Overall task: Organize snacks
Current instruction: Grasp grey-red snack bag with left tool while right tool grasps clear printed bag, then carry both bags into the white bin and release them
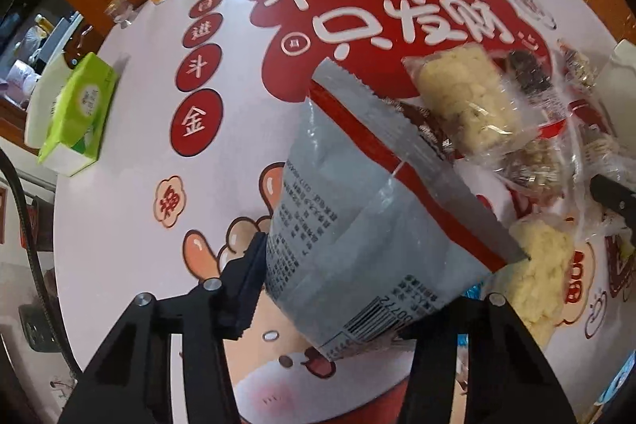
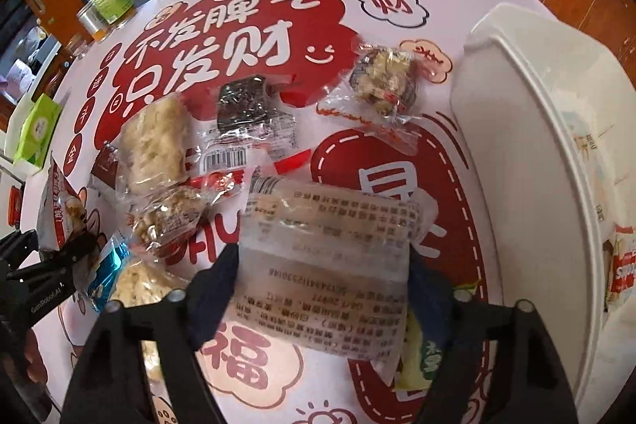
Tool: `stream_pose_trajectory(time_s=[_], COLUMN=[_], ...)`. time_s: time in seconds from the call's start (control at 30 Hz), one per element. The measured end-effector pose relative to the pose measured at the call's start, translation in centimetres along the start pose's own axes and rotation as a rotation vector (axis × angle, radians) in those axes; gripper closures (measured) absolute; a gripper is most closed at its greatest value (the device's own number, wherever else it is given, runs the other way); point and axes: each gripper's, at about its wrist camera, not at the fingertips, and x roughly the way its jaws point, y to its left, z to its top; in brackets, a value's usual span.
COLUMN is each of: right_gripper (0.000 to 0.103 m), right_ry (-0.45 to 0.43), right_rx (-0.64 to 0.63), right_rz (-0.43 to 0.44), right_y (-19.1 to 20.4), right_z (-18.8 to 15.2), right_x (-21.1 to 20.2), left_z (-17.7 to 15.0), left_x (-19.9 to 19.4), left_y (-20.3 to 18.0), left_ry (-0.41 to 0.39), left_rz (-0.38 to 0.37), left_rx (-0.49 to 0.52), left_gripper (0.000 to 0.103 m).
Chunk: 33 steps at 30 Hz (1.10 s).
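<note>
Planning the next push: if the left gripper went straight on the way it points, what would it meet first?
The grey foil snack packet with the red stripe already sits between the left gripper pads. Beyond it, probably the printed red-and-white tablecloth; depth is unclear.

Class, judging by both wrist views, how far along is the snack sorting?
Done: at least one packet already lies in the white bin. In hand: the left gripper grips a grey pouch, the right gripper a printed packet. Left: several wrapped snacks on the table.
</note>
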Motion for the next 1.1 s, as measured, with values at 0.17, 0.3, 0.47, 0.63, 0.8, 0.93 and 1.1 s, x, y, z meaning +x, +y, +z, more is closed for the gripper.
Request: stream_pose_trajectory(time_s=[0.17, 0.3, 0.47, 0.63, 0.8, 0.93, 1.1], right_gripper=[0.029, 0.029, 0.028, 0.028, 0.028, 0.027, 0.026], right_ry=[-0.012, -0.068, -0.141, -0.180, -0.224, -0.329, -0.447], right_rx=[0.037, 0.033, 0.002, -0.030, -0.029, 0.005, 0.101], right_rz=[0.035, 0.064, 0.120, 0.125, 0.106, 0.086, 0.050], right_y=[-0.6, -0.6, -0.5, -0.8, -1.8, -3.6, -7.4], right_z=[-1.0, -2.6, -5.2, -8.4, -10.0, -10.3, -9.6], right_x=[-1.3, -4.4, -9.0, -12.4, -15.1, -18.5, -21.8], left_z=[-1.0, -2.7, -6.7, -8.9, -7.9, -5.8, -2.6], left_x=[-4.4, -8.8, -13.1, -15.6, -19.0, -21.8, -24.5], left_y=[0.1, -0.4, -2.7, -5.8, -10.1, -13.5, -18.4], left_ry=[-0.100, -0.167, -0.182, -0.179, -0.253, -0.337, -0.436], left_rz=[0.017, -0.002, -0.071, -0.137, -0.192, -0.230, -0.258], left_rx=[-0.011, -0.009, 0.025, 0.088, 0.188, 0.265, 0.368], left_gripper=[0.054, 0.054, 0.054, 0.054, 0.054, 0.053, 0.053])
